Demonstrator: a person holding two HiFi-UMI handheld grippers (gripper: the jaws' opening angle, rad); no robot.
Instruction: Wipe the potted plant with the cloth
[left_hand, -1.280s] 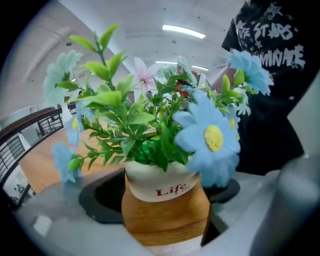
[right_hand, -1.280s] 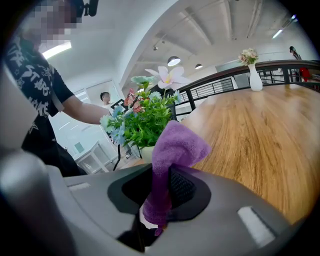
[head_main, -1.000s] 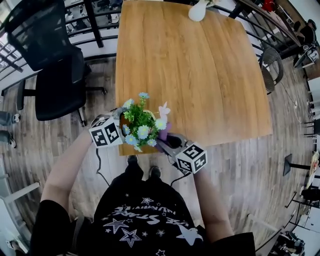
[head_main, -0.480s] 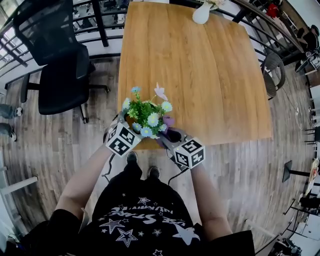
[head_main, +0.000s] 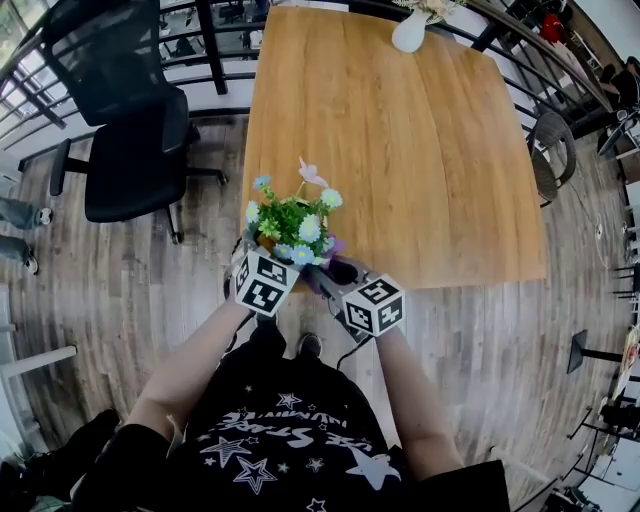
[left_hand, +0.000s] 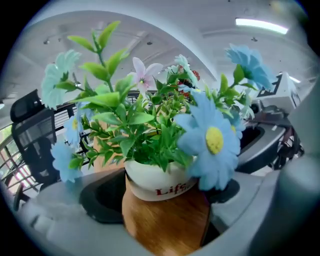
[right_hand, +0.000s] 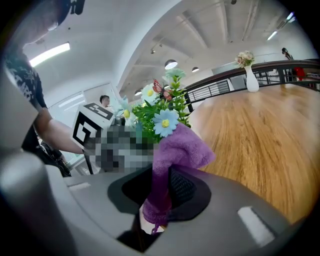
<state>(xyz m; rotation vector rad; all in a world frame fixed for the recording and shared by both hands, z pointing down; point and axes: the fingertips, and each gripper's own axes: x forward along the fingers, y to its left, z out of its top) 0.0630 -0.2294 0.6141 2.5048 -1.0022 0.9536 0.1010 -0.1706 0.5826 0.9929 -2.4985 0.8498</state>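
My left claw (left_hand: 165, 212) is clamped on the pot (left_hand: 159, 181). My right claw (right_hand: 159, 197) pinches the purple cloth (right_hand: 176, 146), whose bunched top touches the plant (head_main: 292, 222) at a blue flower. The plant is at the bench's (head_main: 400, 150) near edge, by its left corner. I judge wiping under way, with most leaves yet to do. The head view barely shows the cloth and hides both grips; each claw's view shows its own.

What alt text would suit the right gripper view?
The right gripper clamps a purple cloth, its bunched end up against the potted plant. A wooden table stretches to the right, with a white vase at its far end.
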